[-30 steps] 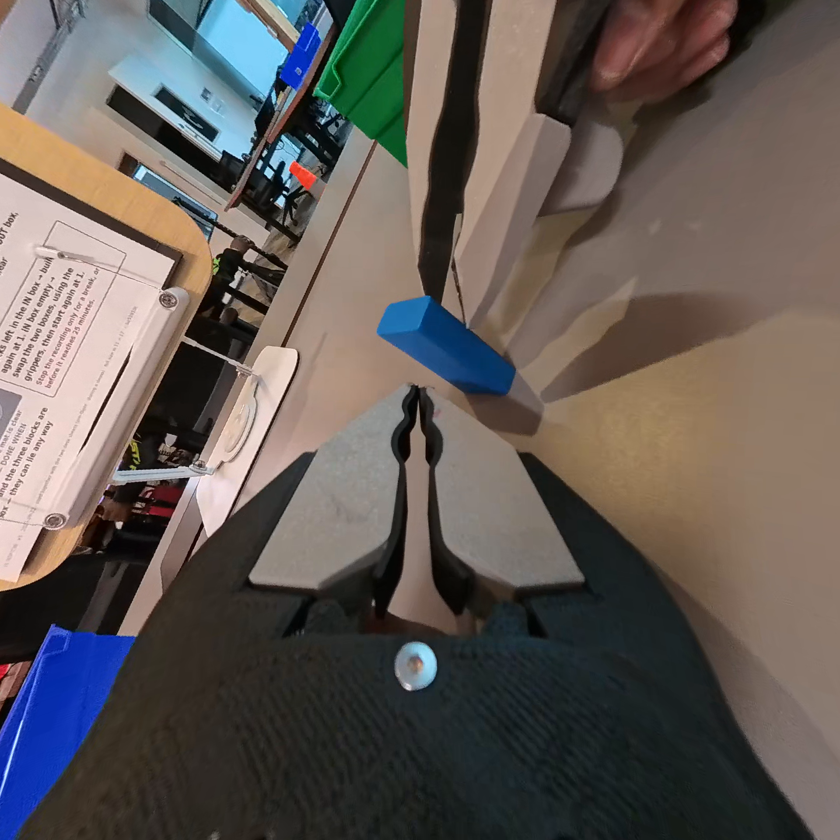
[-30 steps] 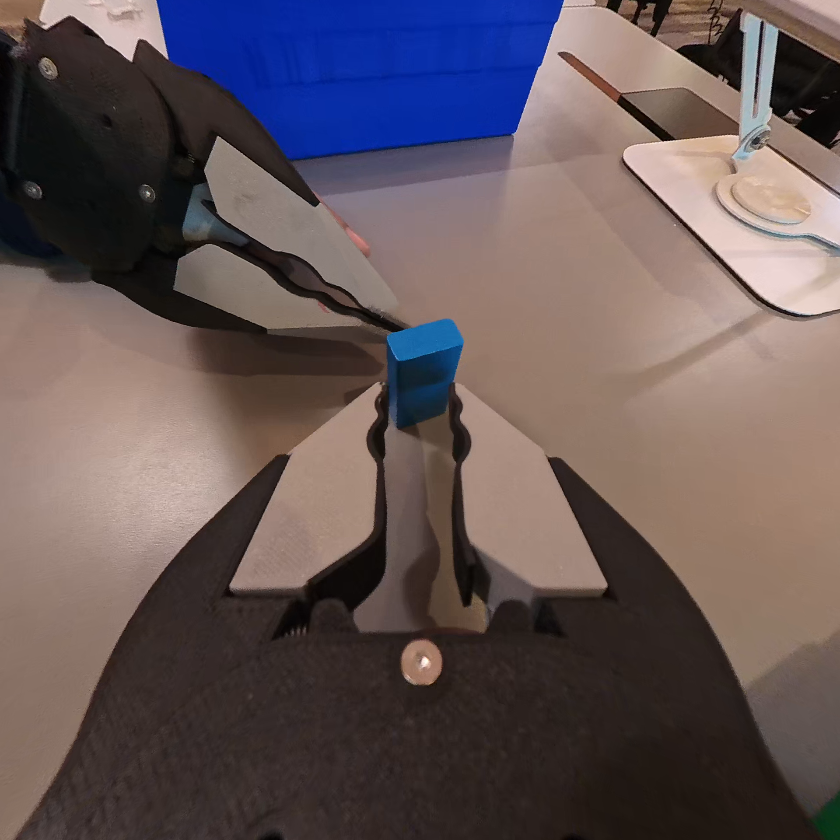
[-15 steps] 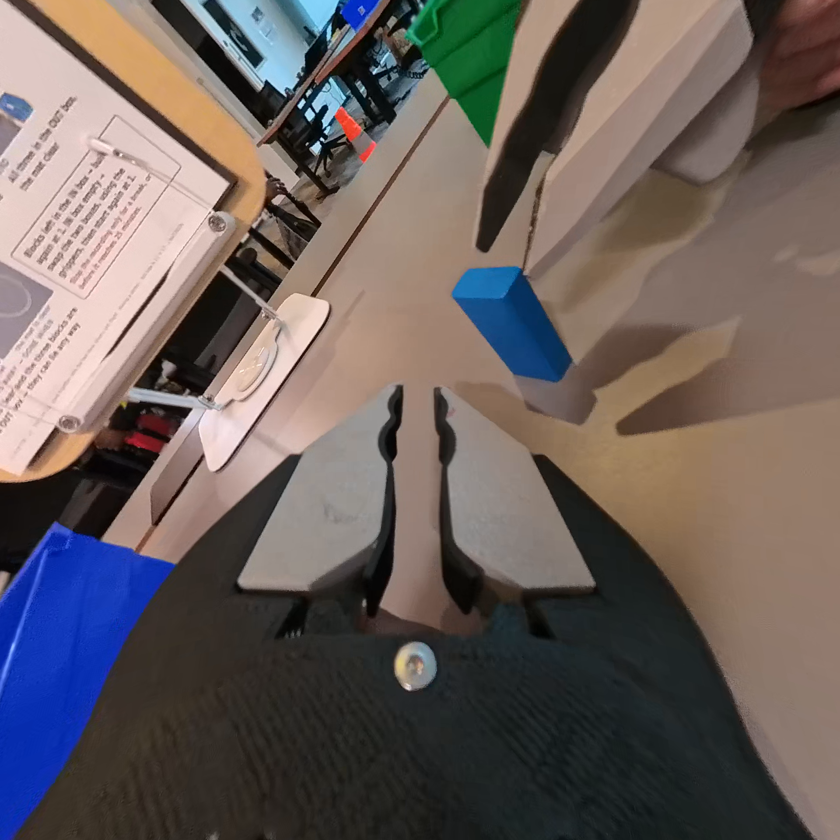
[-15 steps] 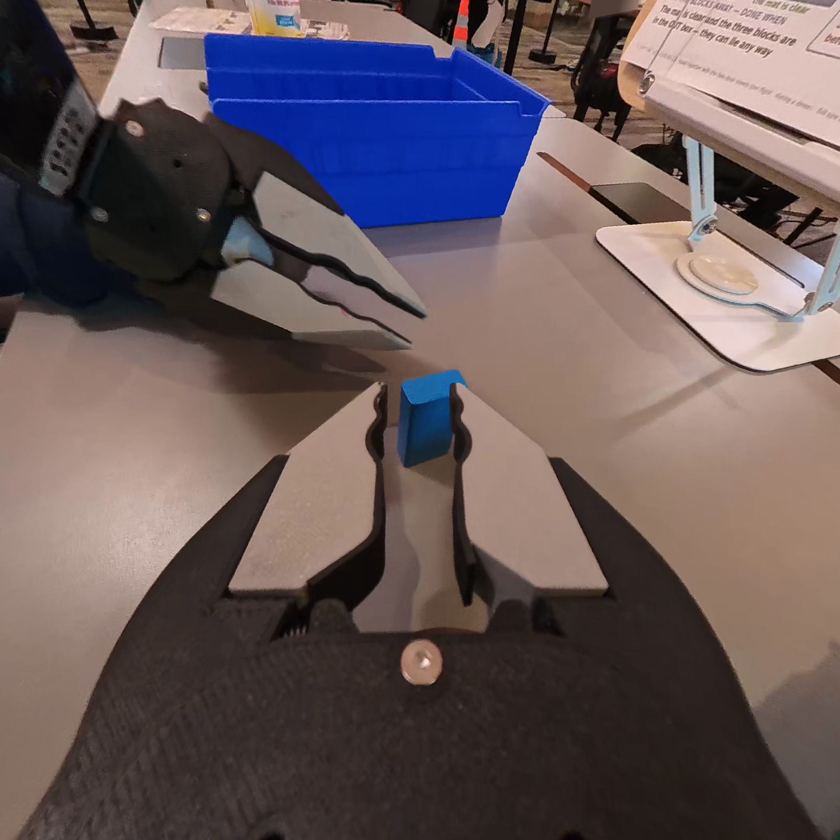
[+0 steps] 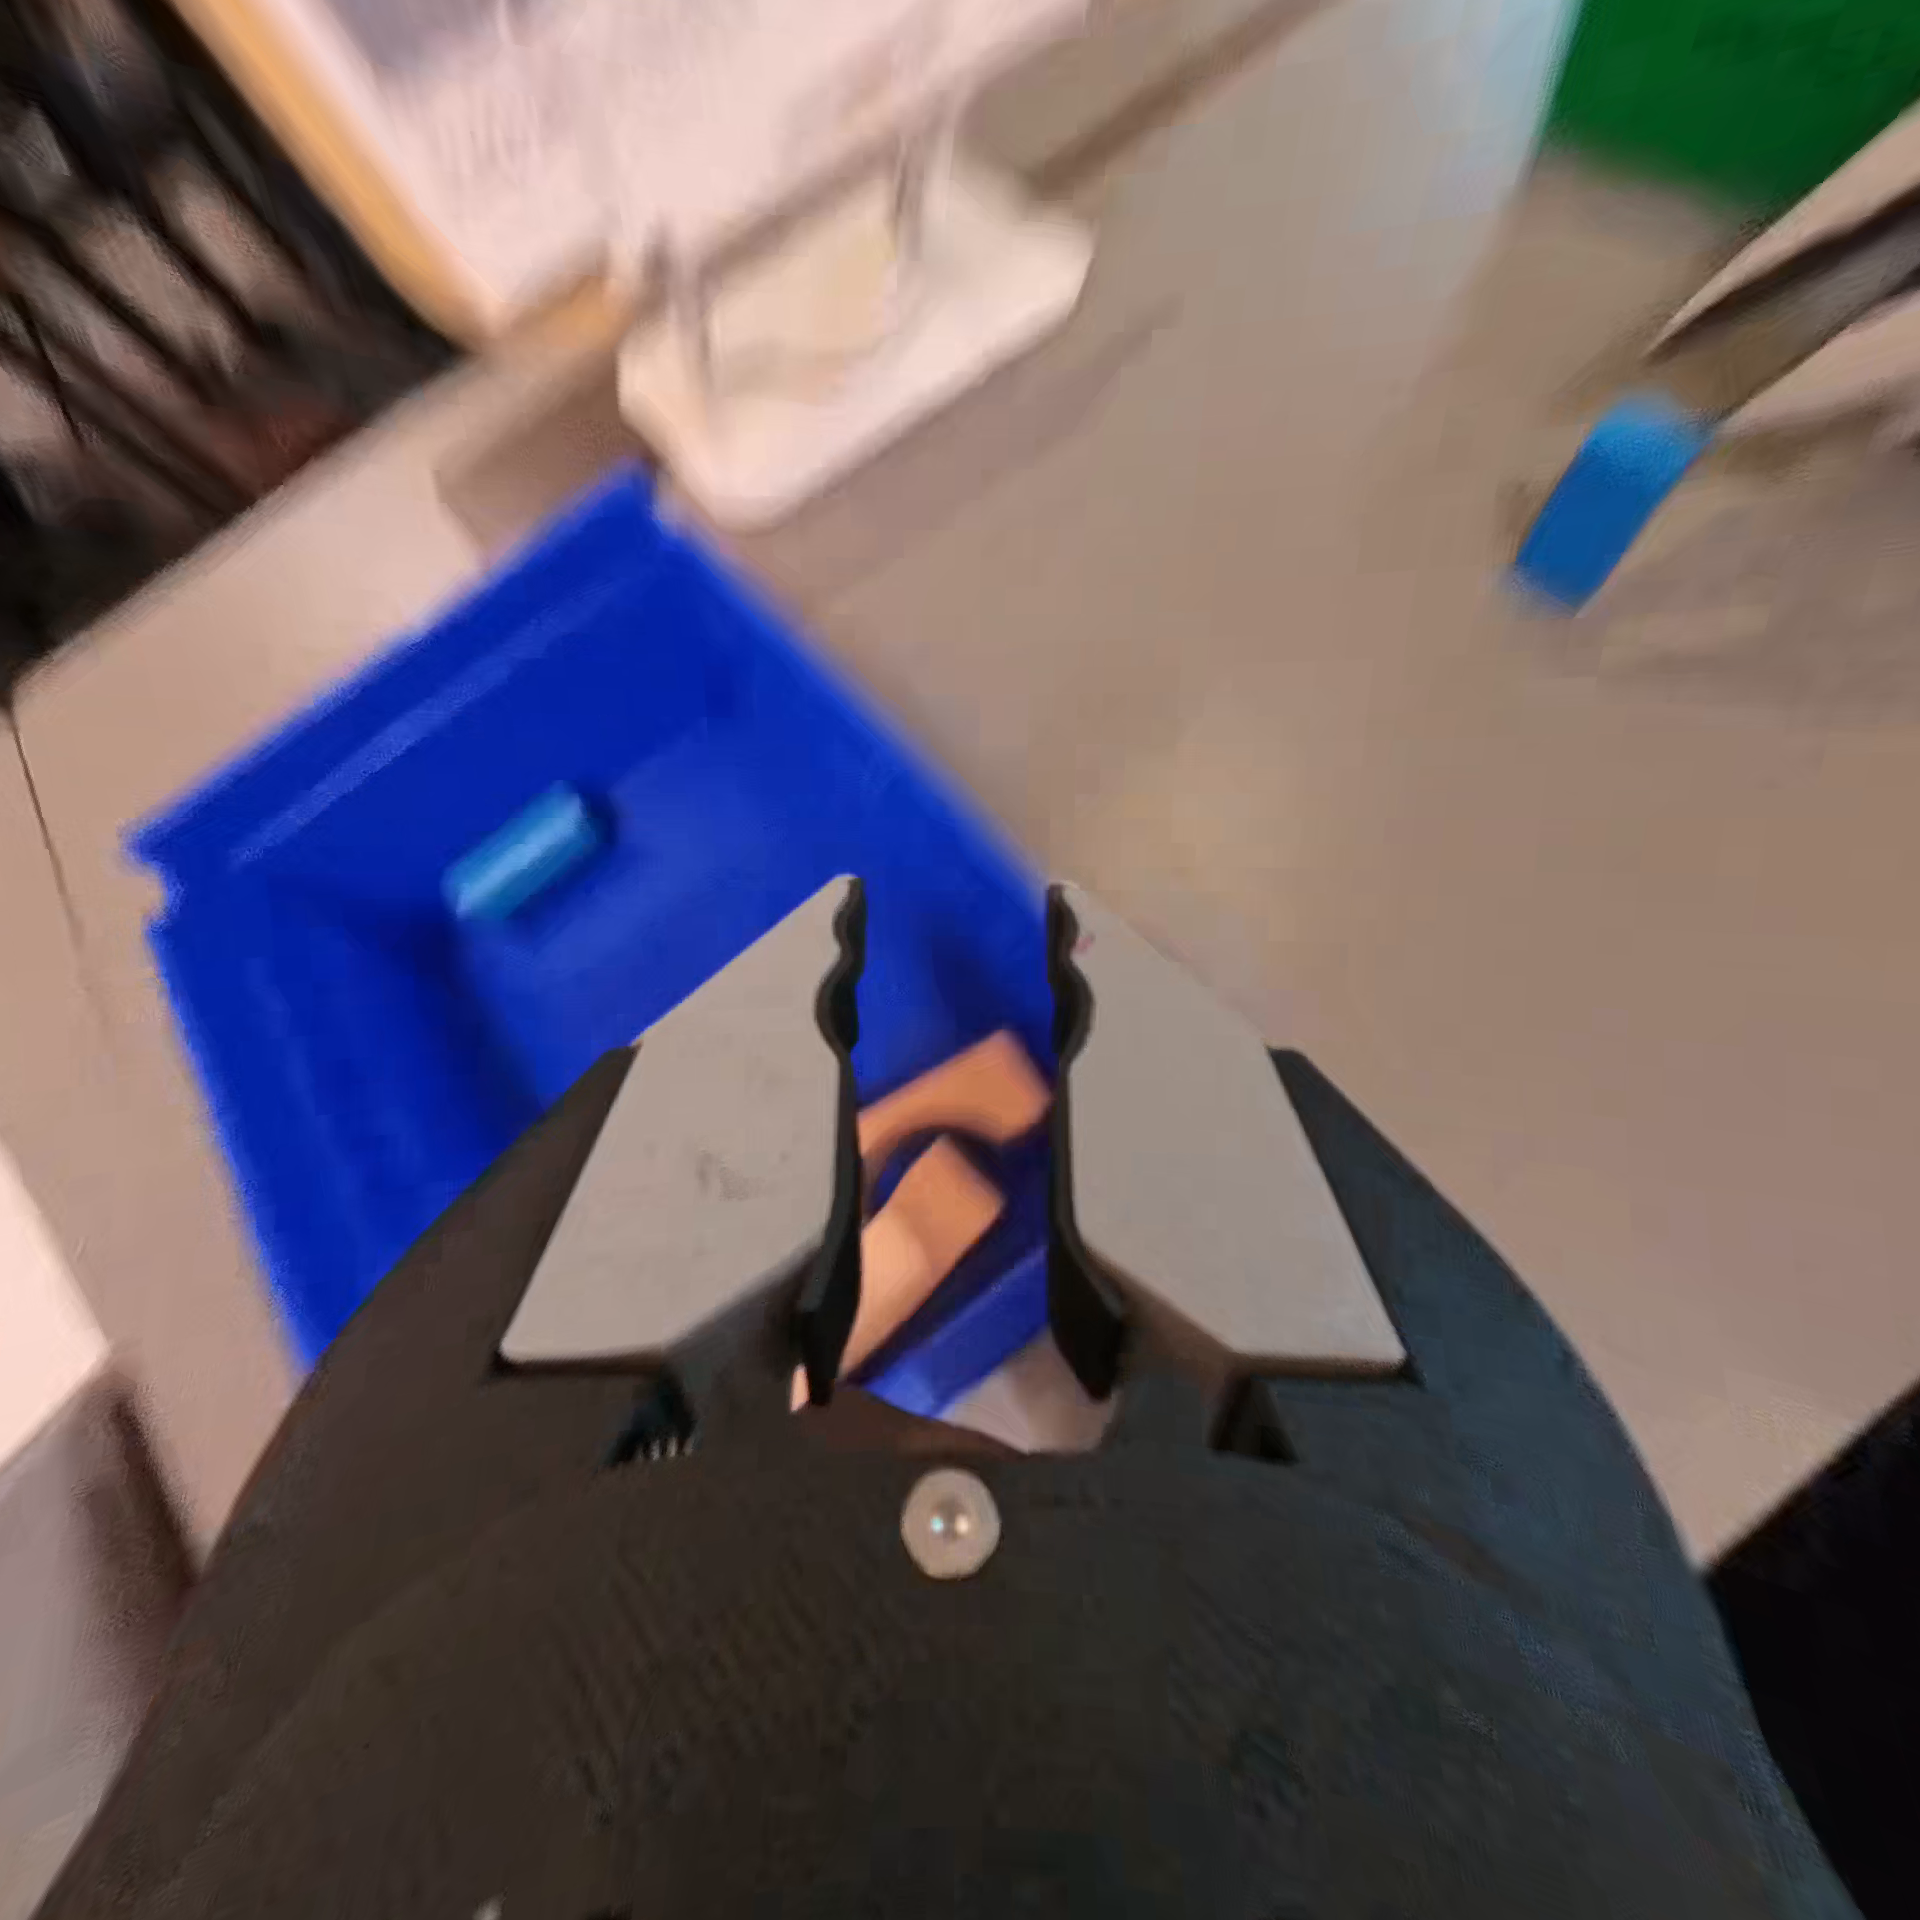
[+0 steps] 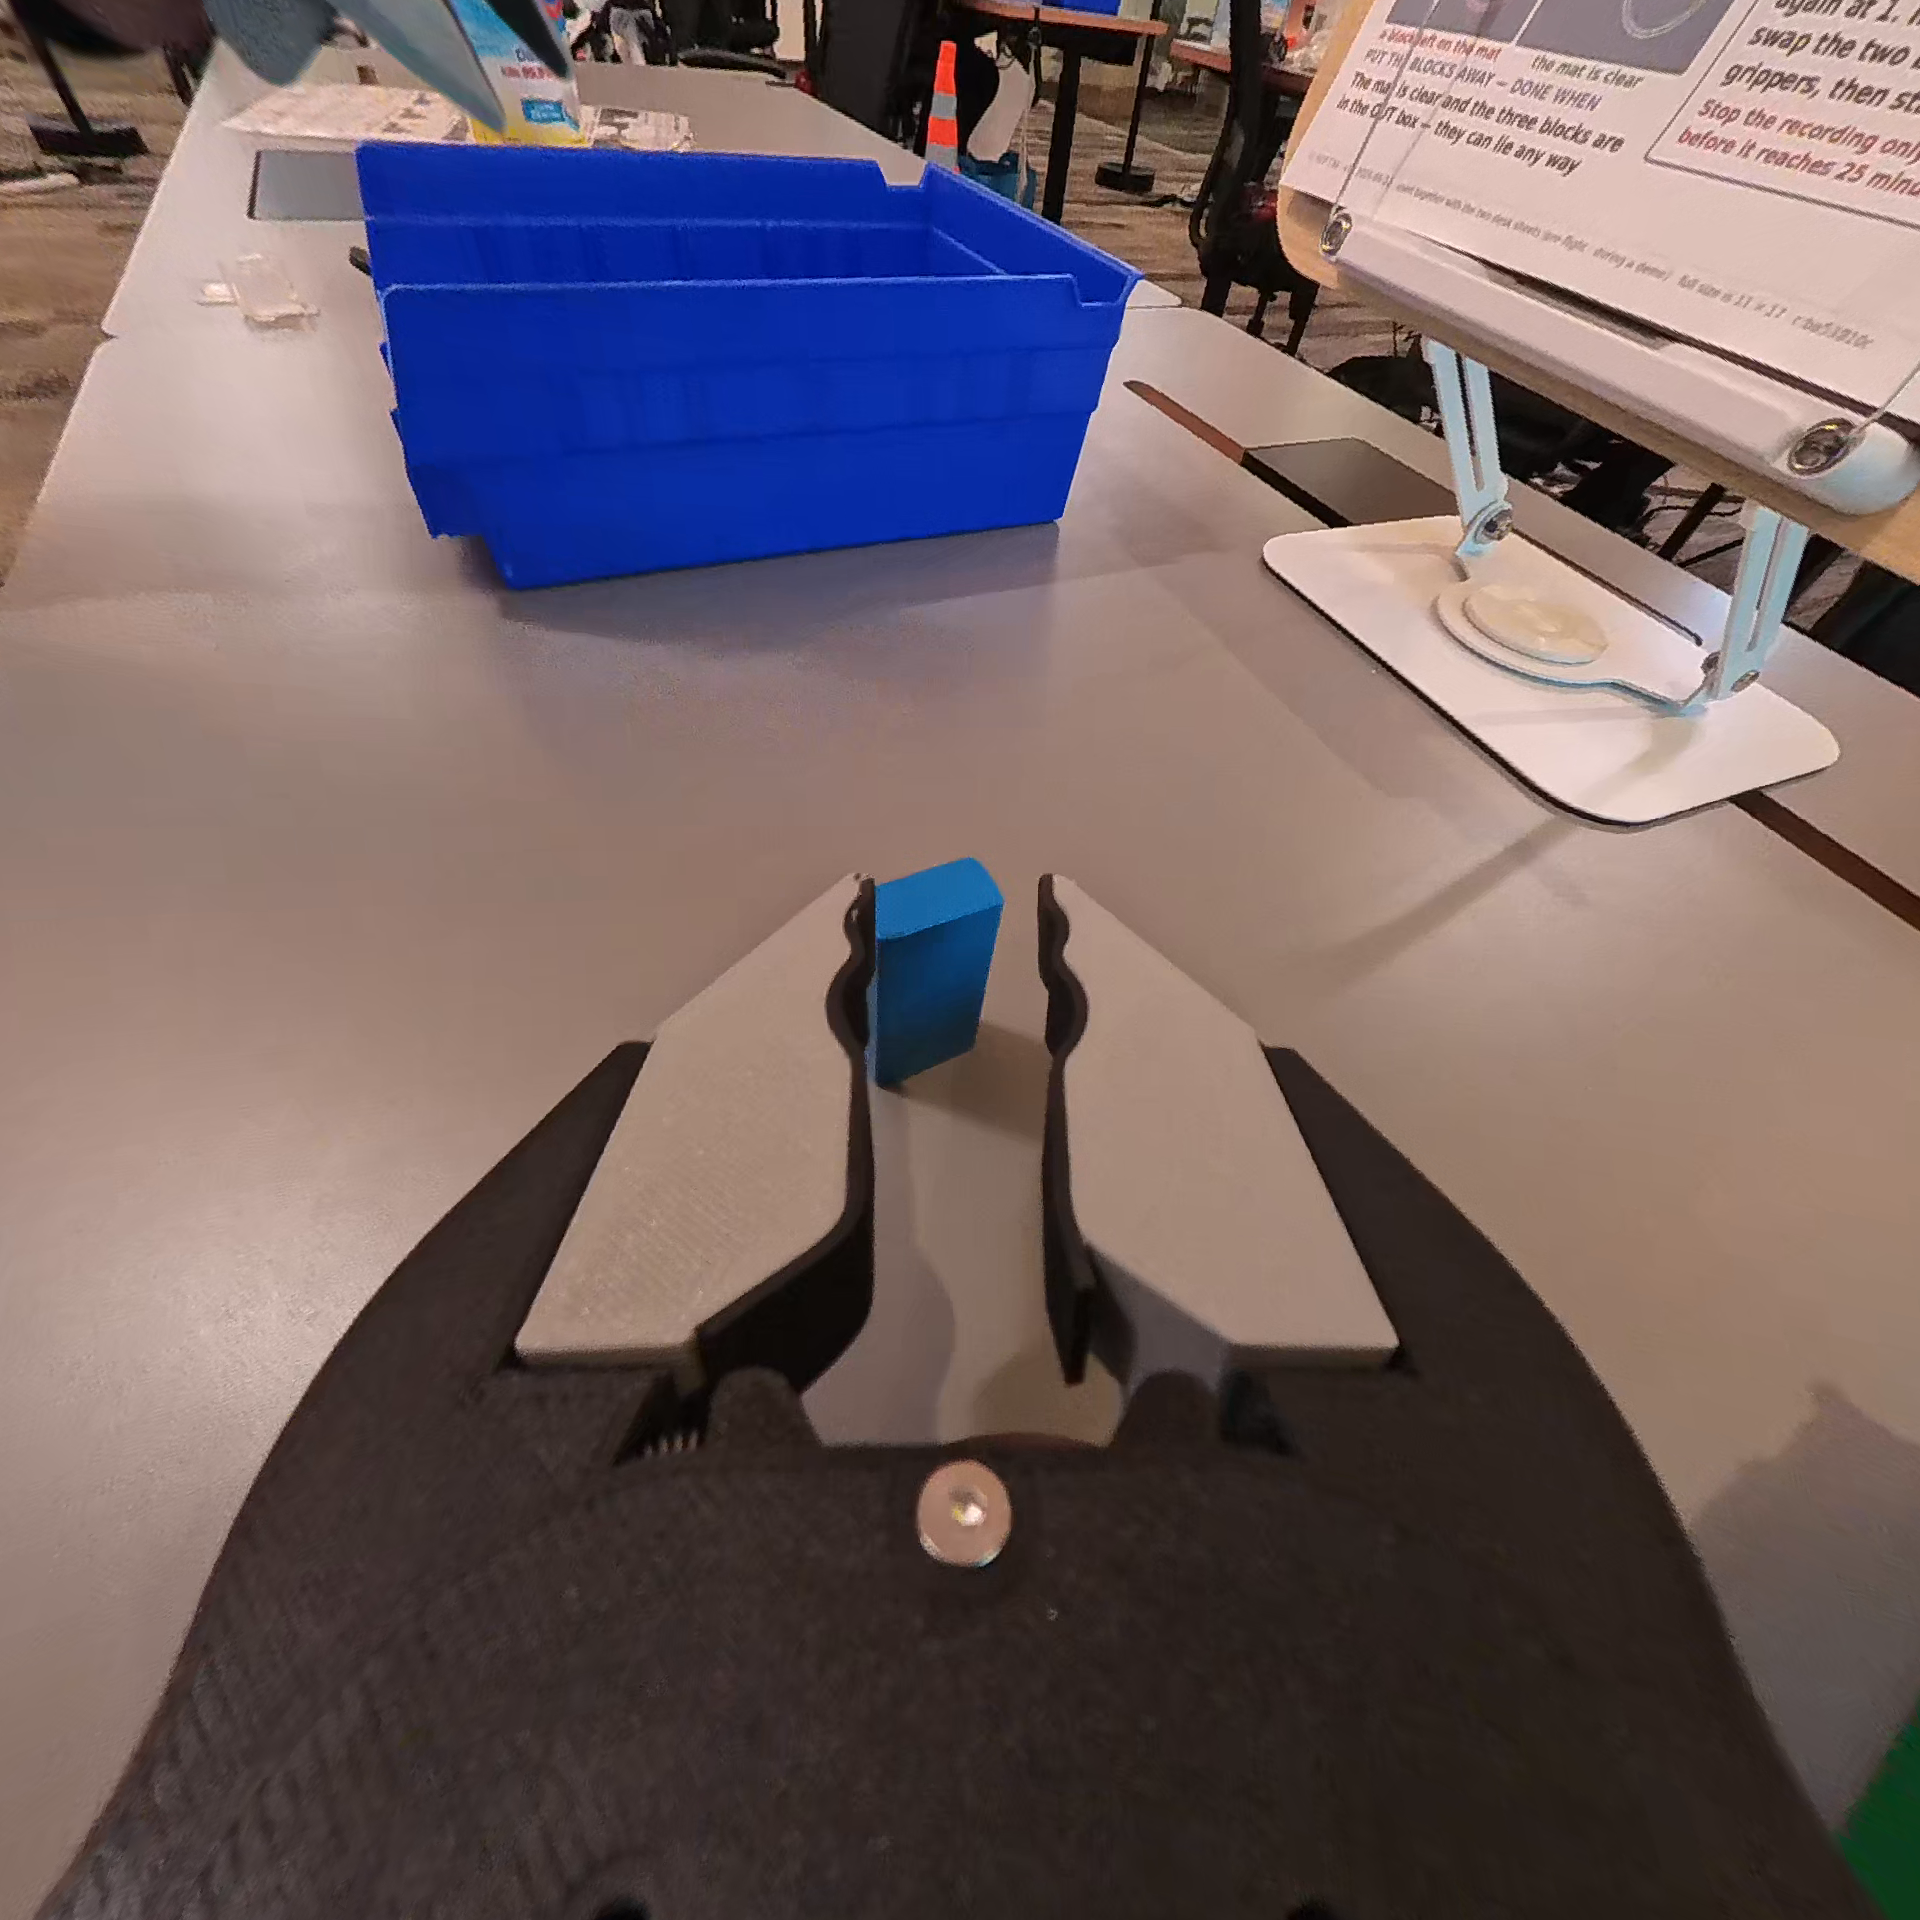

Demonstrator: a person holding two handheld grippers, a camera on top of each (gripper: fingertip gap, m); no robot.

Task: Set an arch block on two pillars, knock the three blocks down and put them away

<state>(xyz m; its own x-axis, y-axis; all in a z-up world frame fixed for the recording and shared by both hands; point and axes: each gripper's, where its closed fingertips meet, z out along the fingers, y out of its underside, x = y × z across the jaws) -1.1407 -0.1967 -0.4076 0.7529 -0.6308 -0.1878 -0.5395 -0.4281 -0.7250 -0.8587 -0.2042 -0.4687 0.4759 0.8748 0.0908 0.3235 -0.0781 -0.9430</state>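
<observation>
Item 1. Right gripper [image 6: 948,935]: jaws narrowly parted around a blue pillar block [image 6: 930,971] standing upright on the grey table [image 6: 416,831]. The left pad looks to touch the block; a clear gap shows at the right pad, so nothing is clamped.

Item 2. Left gripper [image 5: 951,940]: jaws moderately apart, nothing between them, poised above the blue bin [image 5: 343,987]. View heavily blurred.

Item 3. Tan arch block [image 5: 940,1153]: lying in the bin's near end, seen between the left fingers.

Item 4. Second blue pillar block [image 5: 525,864]: lying on the bin floor, farther in.

Item 5. White stand base [image 6: 1558,665] with instruction board [image 6: 1621,208]: right of the bin, well apart from the standing block.

Item 6. Green bin [image 5: 1745,83]: far corner, blurred.

Risks, as judged: the standing pillar is tall and narrow; one-sided pad contact could tip it on withdrawal. The left gripper's reach into the bin, if hasty, may clip the bin wall or seize the arch crookedly.
</observation>
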